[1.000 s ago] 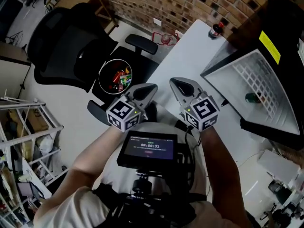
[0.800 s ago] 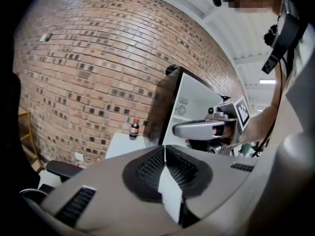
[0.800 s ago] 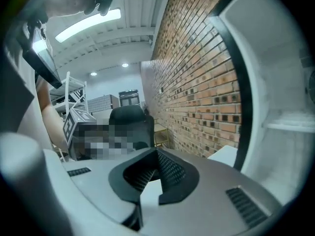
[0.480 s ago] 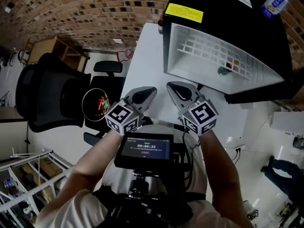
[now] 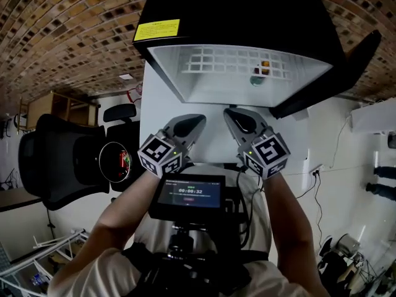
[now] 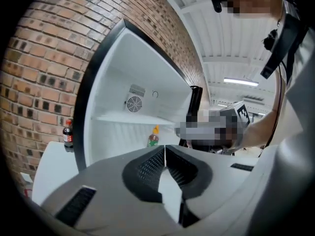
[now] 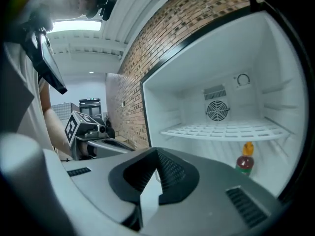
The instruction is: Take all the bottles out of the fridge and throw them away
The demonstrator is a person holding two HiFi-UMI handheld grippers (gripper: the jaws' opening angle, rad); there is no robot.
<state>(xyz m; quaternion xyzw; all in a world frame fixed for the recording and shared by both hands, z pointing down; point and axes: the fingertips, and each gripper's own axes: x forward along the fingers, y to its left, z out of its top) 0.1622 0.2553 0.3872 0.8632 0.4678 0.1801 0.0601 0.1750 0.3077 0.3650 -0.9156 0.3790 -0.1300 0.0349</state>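
A black mini fridge (image 5: pixel 235 17) stands open on a white table (image 5: pixel 210 135). Inside, under the wire shelf (image 7: pixel 221 131), one small bottle (image 7: pixel 245 162) with an orange cap and a green label stands upright; it shows too in the head view as the bottle (image 5: pixel 257 79) and in the left gripper view as the bottle (image 6: pixel 153 138). My left gripper (image 5: pixel 197 121) and right gripper (image 5: pixel 230 114) hover side by side over the table before the fridge opening, both shut and holding nothing. Each is well short of the bottle.
A dark cola bottle (image 6: pixel 68 134) stands on the table left of the fridge. The fridge door (image 5: pixel 349 64) hangs open at the right. On the floor at the left are a round bin (image 5: pixel 116 161) with rubbish and a black office chair (image 5: pixel 55 159).
Both grippers and my view have swung from the bin and chair side round to face the open fridge squarely. The jaws stayed shut and empty.
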